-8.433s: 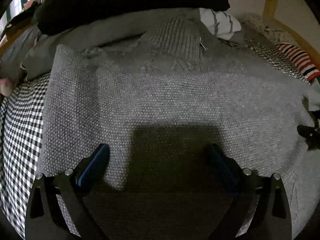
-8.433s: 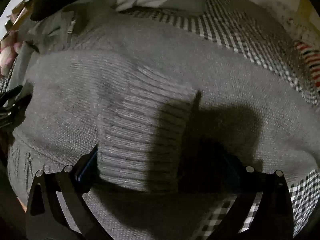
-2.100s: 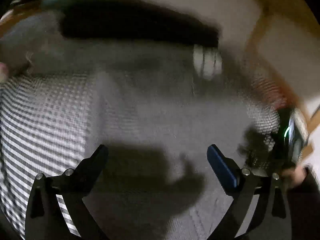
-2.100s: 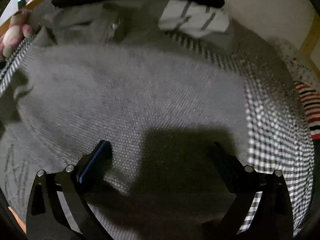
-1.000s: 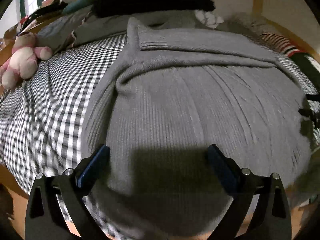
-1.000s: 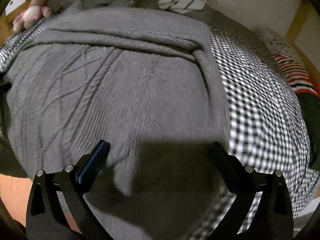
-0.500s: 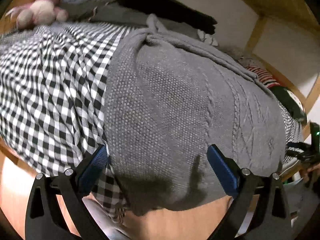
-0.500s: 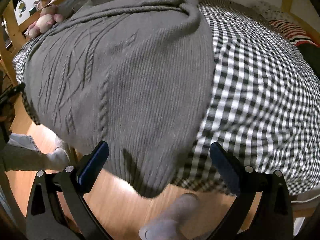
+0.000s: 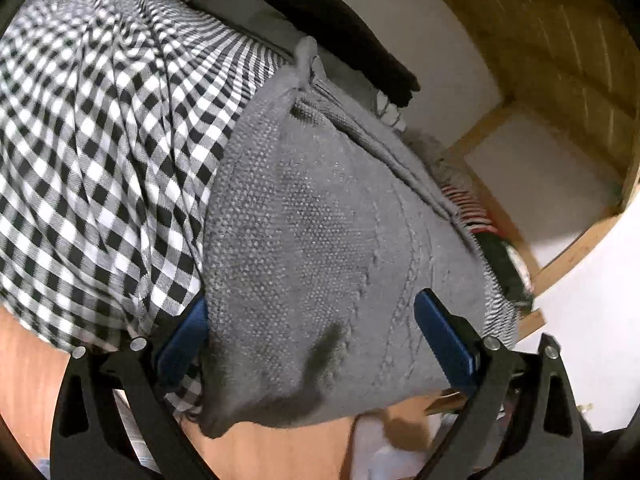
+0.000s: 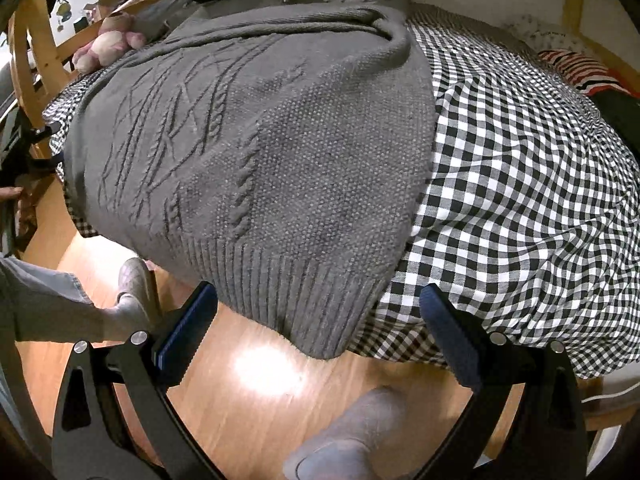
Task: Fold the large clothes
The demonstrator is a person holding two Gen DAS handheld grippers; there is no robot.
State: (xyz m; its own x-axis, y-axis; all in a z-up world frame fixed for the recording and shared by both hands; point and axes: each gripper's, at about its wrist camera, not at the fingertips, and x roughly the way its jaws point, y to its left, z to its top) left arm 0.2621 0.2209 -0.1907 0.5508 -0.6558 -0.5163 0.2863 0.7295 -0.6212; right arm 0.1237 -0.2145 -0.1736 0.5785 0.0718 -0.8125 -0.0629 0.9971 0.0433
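Sweater [image 10: 280,152] lies lengthwise across bed [image 10: 520,184], hem overhanging toward both wide-open tools [image 9: 316,344] [image 10: 316,332]

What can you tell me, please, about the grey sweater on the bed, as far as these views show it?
The grey sweater is a thick knit with cable and criss-cross relief lines, a pebbled stitch and a ribbed hem. It lies spread on the black-and-white checked bedspread, its sleeves folded across the far end, its hem hanging over the bed's near edge above the wooden floor. Both the left gripper and the right gripper are open at the hem corners, neither clamping it.
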